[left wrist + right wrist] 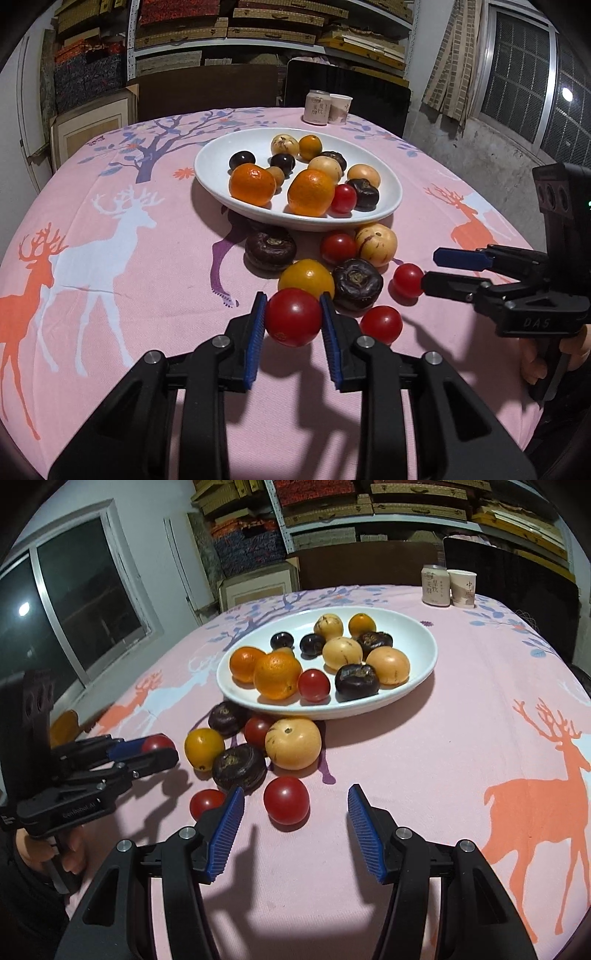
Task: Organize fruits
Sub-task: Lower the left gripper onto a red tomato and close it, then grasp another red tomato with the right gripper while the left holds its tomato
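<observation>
My left gripper (293, 301) is shut on a red tomato (293, 323), both blue pads pressing its sides just above the pink tablecloth. The right wrist view shows the same grip (166, 746) at the left edge. My right gripper (295, 794) stands open. Another red tomato (286, 799) lies at its fingertips, nearer the left pad, and is not touched. A white oval plate (207, 173) (424, 635) holds oranges, dark fruits, pale yellow fruits and one tomato. Loose fruit lies in front of the plate: dark fruits, a yellow-orange one (306, 278), a pale striped one (293, 743) and tomatoes.
A can (316, 107) and a paper cup (340, 107) stand at the far edge of the table. Dark chair backs and shelves of boxes rise behind it. A person's hand (532, 363) holds the right gripper at the table's near right edge.
</observation>
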Demonstrator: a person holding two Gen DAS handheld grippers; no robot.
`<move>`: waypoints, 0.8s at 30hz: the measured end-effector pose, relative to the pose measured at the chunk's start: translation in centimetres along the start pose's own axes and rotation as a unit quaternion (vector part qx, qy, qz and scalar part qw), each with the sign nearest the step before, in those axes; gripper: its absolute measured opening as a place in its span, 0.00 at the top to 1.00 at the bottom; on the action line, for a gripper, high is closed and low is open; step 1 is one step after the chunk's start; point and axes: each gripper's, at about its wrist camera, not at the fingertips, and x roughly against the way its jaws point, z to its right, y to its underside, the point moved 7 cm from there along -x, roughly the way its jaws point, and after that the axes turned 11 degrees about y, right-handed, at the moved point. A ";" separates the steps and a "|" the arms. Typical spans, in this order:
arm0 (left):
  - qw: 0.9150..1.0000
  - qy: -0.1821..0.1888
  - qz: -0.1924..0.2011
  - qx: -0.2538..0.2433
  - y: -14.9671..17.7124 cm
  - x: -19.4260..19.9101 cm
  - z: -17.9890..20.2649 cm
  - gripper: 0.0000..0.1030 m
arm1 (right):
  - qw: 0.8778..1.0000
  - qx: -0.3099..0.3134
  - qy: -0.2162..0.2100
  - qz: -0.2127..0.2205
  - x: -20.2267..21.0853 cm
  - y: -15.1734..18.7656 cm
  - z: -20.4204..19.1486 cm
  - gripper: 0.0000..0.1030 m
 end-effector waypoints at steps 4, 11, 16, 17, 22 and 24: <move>1.000 0.001 0.000 -0.001 0.1 0.1 0.1 0.73 | 1.000 0.011 0.006 -0.020 -0.7 0.3 -0.3 0.43; 1.000 0.002 0.000 0.000 0.0 0.0 0.1 0.73 | 0.999 0.032 0.019 -0.039 -1.6 0.6 -1.4 0.49; 1.000 0.003 -0.001 0.000 0.1 0.0 0.1 0.73 | 0.998 0.031 0.023 -0.043 -1.9 0.5 -1.5 0.49; 1.000 0.003 -0.002 0.000 0.1 0.0 0.1 0.73 | 0.998 0.032 0.025 -0.043 -2.0 0.5 -1.6 0.49; 1.000 0.004 -0.004 0.001 0.2 -0.1 0.1 0.73 | 0.998 0.027 0.030 -0.045 -2.2 0.3 -1.3 0.56; 1.000 0.004 -0.004 0.002 0.2 -0.1 0.1 0.73 | 0.998 0.027 0.031 -0.045 -2.3 0.3 -1.2 0.57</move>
